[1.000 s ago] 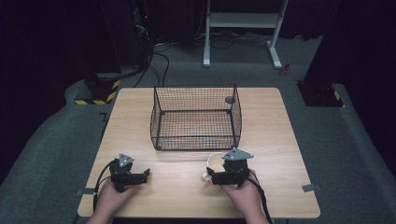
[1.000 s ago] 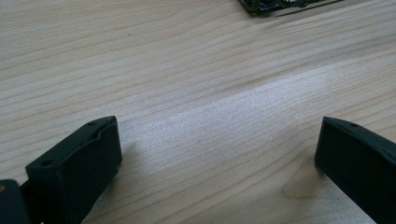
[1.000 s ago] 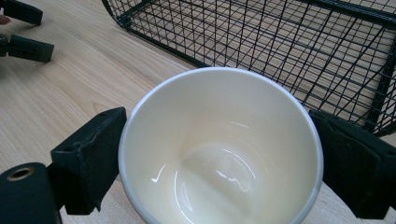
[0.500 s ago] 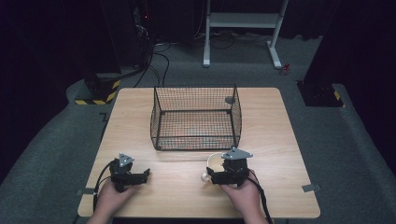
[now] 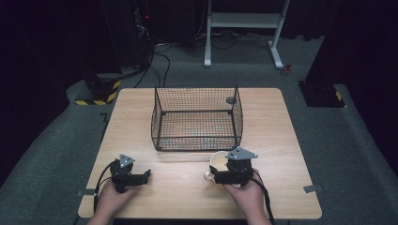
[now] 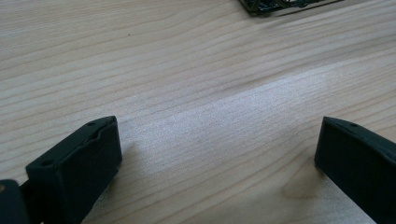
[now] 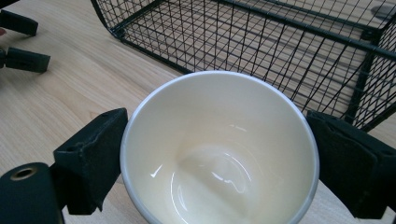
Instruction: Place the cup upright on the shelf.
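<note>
Both jaws of the right gripper (image 7: pixel 217 154) clasp the cream cup (image 7: pixel 219 154) just near the wire basket (image 5: pixel 196 117), so a level, firm squeeze suits lifting it, while the left gripper (image 6: pixel 217 154) rests wide and empty.

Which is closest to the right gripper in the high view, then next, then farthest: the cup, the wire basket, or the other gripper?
1. Cup: between the jaws of the right gripper, at the table's near edge.
2. Wire basket: just beyond the cup, mid-table.
3. Left gripper: across the table on the left side, jaws apart.
</note>
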`<action>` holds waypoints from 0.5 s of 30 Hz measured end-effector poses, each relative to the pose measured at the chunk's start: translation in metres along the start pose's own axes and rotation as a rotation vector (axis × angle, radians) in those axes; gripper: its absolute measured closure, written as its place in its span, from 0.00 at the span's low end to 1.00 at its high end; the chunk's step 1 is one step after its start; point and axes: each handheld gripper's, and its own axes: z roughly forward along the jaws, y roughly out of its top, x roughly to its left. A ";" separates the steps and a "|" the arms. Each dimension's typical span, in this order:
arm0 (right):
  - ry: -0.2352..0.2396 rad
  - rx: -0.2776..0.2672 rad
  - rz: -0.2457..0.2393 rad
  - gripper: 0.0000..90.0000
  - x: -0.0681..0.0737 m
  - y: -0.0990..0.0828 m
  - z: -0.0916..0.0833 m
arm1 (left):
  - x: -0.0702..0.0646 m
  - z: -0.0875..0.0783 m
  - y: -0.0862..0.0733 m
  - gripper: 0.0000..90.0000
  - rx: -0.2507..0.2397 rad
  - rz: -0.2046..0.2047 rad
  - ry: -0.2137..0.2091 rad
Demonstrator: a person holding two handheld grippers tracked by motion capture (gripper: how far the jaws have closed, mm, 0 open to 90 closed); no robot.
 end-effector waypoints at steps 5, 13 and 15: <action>-0.010 -0.019 -0.007 0.10 0.000 0.007 -0.005 | 0.000 0.000 0.000 0.01 0.000 0.000 0.000; -0.022 -0.048 -0.021 0.10 0.001 0.018 -0.012 | 0.000 0.000 0.000 0.01 0.000 0.000 0.000; -0.025 -0.054 -0.022 0.10 0.000 0.021 -0.014 | 0.000 0.000 0.000 0.01 0.000 0.000 0.000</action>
